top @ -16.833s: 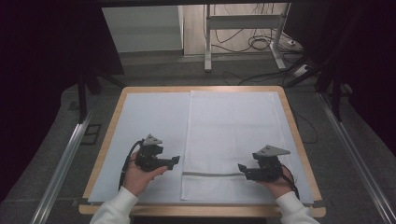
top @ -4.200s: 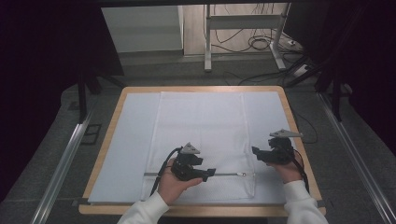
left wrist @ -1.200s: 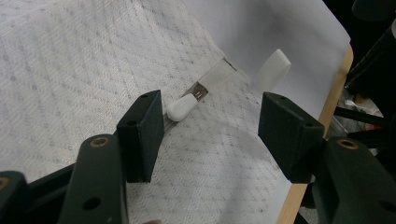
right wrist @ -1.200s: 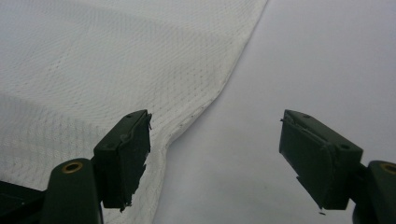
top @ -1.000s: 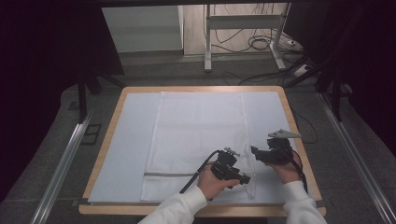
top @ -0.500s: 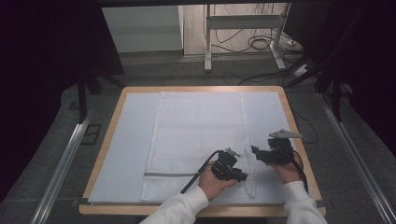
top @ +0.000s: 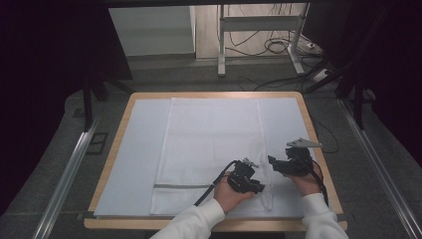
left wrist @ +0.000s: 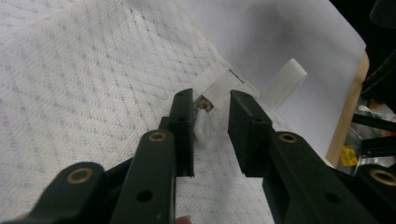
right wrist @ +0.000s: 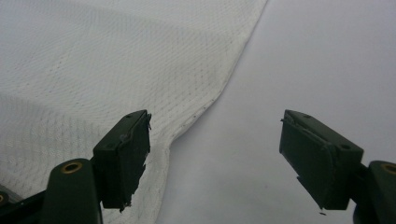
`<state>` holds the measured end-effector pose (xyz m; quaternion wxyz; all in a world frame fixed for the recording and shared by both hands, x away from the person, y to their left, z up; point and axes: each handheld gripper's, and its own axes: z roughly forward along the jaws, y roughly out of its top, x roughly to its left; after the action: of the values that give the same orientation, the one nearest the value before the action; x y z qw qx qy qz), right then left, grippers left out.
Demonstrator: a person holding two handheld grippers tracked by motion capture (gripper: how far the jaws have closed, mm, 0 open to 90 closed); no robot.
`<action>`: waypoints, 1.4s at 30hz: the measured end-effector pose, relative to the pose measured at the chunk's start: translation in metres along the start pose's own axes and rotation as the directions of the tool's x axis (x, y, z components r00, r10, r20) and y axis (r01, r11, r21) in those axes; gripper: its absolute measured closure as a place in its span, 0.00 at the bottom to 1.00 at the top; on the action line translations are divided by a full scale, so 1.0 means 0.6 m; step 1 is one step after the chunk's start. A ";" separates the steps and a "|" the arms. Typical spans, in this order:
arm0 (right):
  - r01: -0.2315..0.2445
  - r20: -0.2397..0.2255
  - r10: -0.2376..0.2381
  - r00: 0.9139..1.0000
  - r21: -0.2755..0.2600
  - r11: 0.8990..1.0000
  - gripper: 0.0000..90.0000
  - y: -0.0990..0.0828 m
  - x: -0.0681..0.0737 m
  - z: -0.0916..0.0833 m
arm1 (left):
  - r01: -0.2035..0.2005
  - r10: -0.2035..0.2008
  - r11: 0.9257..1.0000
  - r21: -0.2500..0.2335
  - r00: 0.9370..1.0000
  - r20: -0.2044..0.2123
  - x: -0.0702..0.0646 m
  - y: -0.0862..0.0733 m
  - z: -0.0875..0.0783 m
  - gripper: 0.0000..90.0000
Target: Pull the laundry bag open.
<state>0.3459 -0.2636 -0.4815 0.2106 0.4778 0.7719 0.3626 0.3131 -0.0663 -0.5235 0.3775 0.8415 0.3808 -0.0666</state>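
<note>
**A:** High view status: white mesh bag (top: pixel 209 149) lay flat on the pale sheet covering the wooden table (top: pixel 318 149), long rectangle, grey zipper band across its near end. Bag sat mid-table, its near right corner between the two grippers.

**B:** Texture?

**A:** Left gripper view showed a woven diamond-pattern net, soft, slightly puckered. Right gripper view showed a finer honeycomb mesh with a stitched hem curving past the jaws.

**B:** Left gripper?

**A:** Left gripper (left wrist: pixel 211 128) was down on the bag's near right corner. Jaws had just been closing, part-way in, with a small translucent white plastic tab (left wrist: pixel 201 128) between them, against the left pad. Gap remained on the right pad's side, so not clamped yet.

**B:** What's the tab on?

**A:** Sat at the zipper end, next to a clear patch with a small dark metal piece. Couldn't tell more.

**B:** Right gripper?

**A:** Right gripper (right wrist: pixel 215 154) had jaws spread wide, nothing gripped. Left jaw was over the bag's hem, right jaw over bare sheet. In the high view it (top: pixel 278 164) sat just beside the bag's right edge.

**B:** Anything in the bag?

**A:** Looked flat; contents not discernible.
</note>
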 end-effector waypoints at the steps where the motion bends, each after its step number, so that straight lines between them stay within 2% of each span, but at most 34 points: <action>1: -0.001 0.001 0.001 1.000 -0.001 1.000 0.27 0.000 0.000 0.000 | -0.003 0.003 1.000 -0.001 1.000 -0.005 -0.001 0.000 0.000 0.81; 7: 0.002 0.003 -0.002 1.000 0.000 1.000 0.27 -0.001 -0.001 0.001 | -0.010 0.010 1.000 -0.008 1.000 -0.025 0.000 -0.002 0.002 0.90; 13: -0.001 0.006 0.001 1.000 -0.006 1.000 0.27 -0.001 -0.002 0.000 | -0.010 0.009 1.000 -0.009 1.000 -0.029 0.000 -0.003 0.001 0.93; 23: -0.005 0.020 0.006 1.000 -0.015 1.000 0.27 -0.001 -0.006 -0.003 | 0.006 -0.006 1.000 -0.014 1.000 0.005 0.007 -0.005 0.000 0.94; 31: -0.009 0.015 0.009 1.000 -0.012 1.000 0.27 -0.002 -0.007 -0.003 | -0.008 0.008 1.000 -0.011 1.000 0.003 0.005 -0.005 -0.001 0.95; 34: -0.009 0.015 0.010 1.000 -0.014 1.000 0.27 -0.002 -0.007 -0.003 | -0.007 0.008 1.000 -0.025 1.000 0.010 0.005 -0.006 -0.002 0.96; 39: -0.021 0.000 0.021 1.000 -0.009 1.000 0.27 -0.001 -0.008 -0.004 | -0.002 0.003 0.999 -0.033 1.000 0.021 0.007 -0.004 -0.007 0.96; 42: -0.036 -0.026 0.036 0.999 -0.003 0.999 0.27 0.000 -0.009 -0.005 | -0.001 0.002 0.999 -0.042 1.000 0.029 0.007 -0.004 -0.013 0.96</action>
<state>0.3460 -0.2697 -0.4797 0.1949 0.4865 0.7653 0.3737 0.3134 -0.0576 -0.5211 0.4004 0.8327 0.3759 -0.0706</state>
